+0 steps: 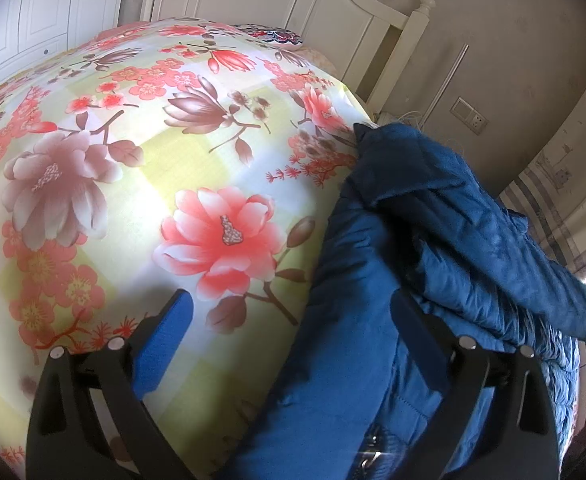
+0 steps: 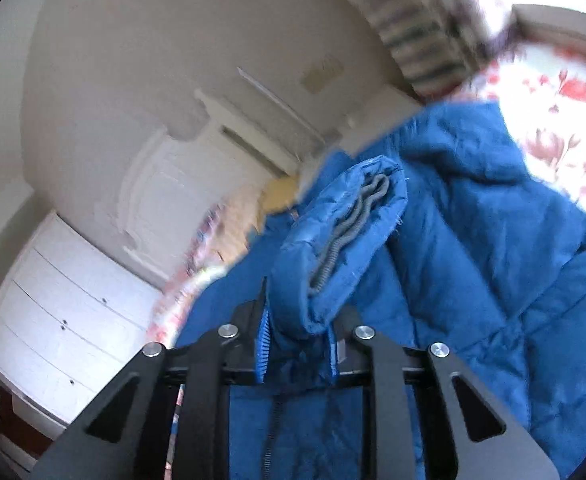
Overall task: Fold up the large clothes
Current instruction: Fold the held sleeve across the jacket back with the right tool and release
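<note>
At the bed's right edge the coat lies heaped, no fold made yet. My right gripper is clamped on its cuff. My left gripper gapes wide, one finger over the coat, gripping nothing.

Both the left gripper and the right gripper had matte black, angular frames. Round silver screws studded their arms. Blue ribbed pads lined the fingers.
</note>
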Available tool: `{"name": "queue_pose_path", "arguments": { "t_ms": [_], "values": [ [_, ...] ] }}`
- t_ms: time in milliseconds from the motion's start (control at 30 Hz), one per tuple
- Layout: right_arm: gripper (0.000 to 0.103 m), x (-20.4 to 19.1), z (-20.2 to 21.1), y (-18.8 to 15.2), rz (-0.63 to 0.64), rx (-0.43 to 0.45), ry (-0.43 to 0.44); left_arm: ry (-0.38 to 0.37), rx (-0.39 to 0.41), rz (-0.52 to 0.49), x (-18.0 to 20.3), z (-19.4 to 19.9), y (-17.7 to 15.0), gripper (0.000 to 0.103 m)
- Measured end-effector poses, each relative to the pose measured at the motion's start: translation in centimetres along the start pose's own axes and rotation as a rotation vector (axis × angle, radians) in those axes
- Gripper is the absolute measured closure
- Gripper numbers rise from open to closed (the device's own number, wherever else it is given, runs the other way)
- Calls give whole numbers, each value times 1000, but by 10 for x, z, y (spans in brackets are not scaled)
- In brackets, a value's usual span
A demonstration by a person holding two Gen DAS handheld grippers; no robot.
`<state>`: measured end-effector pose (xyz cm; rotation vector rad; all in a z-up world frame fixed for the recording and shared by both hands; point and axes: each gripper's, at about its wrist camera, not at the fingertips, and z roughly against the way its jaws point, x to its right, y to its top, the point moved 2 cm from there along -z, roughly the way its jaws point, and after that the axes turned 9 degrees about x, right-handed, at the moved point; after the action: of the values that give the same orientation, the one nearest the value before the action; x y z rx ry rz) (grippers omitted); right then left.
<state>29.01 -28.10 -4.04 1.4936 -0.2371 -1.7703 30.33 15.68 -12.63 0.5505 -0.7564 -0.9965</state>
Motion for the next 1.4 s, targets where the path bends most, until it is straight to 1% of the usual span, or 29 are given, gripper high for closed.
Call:
{"name": "queue_pose_path", "arguments": {
  "t_ms": [33,67,133,167,233,267,300,333,367,400,433,467,500,533,667,700,767,800,833,867,900,967,1000,1067,1167,1233,1267,1333,1400],
  "values": [
    [81,3,5,3,-5,6,-3,1,0,-1,0,0,0,5],
    [81,8,6,4,7,-4,-31,1,-1,-2,0,0,0,5],
    [81,18,2,0,13,-45,-79,1,-2,-4,1,-1,0,4],
    [81,27,1,-4,-7,-60,-105,0,-2,-4,1,-1,0,4],
    [81,40,-1,-10,-47,-67,-112,-4,0,0,0,-1,1,4],
    [81,43,-3,-13,-45,-89,-133,-6,0,1,0,-1,1,4],
    [78,43,-5,-15,-37,-111,-156,-6,0,1,-1,-1,1,4],
    [70,42,-5,-15,-29,-119,-186,-5,0,0,-1,-1,1,4],
    [66,40,-3,-15,-21,-118,-210,-6,0,0,-1,-1,1,4],
    [63,35,6,-10,8,-78,-249,-6,0,1,0,-1,1,4],
    [63,29,15,-7,46,-21,-297,-6,0,1,0,-1,1,4],
    [62,19,25,-2,111,52,-351,-5,0,0,0,-1,1,4],
    [62,10,30,-1,160,85,-363,-4,-1,-1,0,-1,1,4],
    [62,-2,29,0,219,93,-352,-4,-1,-3,0,-1,1,4],
    [62,-47,-3,-19,471,12,-348,-3,-3,-7,0,-1,1,3],
    [62,-58,-18,-28,548,-22,-346,-5,-2,-5,0,-1,1,3],
    [62,-66,-42,-40,628,-98,-357,-7,-1,-3,0,-1,1,3],
    [62,-66,-49,-46,655,-121,-375,-9,-1,-2,0,-1,1,3],
    [62,-64,-56,-51,688,-143,-419,-10,0,0,0,-1,1,3],
    [62,-54,-64,-54,706,-175,-481,-1,-1,-1,0,-1,1,3],
    [62,-47,-66,-55,695,-184,-493,9,-5,-6,-1,0,1,4],
    [62,-36,-62,-57,681,-178,-470,27,-2,-28,2,5,5,5],
    [62,-32,-60,-61,700,-171,-454,16,26,-38,7,13,11,5],
    [62,-28,-60,-65,718,-162,-439,-37,77,-65,28,28,28,5],
    [61,-22,-65,-62,676,-157,-418,-116,95,-148,67,35,49,4],
    [61,-20,-63,-61,668,-151,-407,-143,105,-226,100,29,60,4],
    [61,-20,-62,-62,668,-149,-403,-173,91,-262,117,19,63,4],
    [61,-22,-61,-62,666,-148,-401,-208,45,-296,138,-1,60,4],
    [61,-22,-60,-62,667,-146,-399,-201,-11,-321,149,-22,52,4]
  ]
}}
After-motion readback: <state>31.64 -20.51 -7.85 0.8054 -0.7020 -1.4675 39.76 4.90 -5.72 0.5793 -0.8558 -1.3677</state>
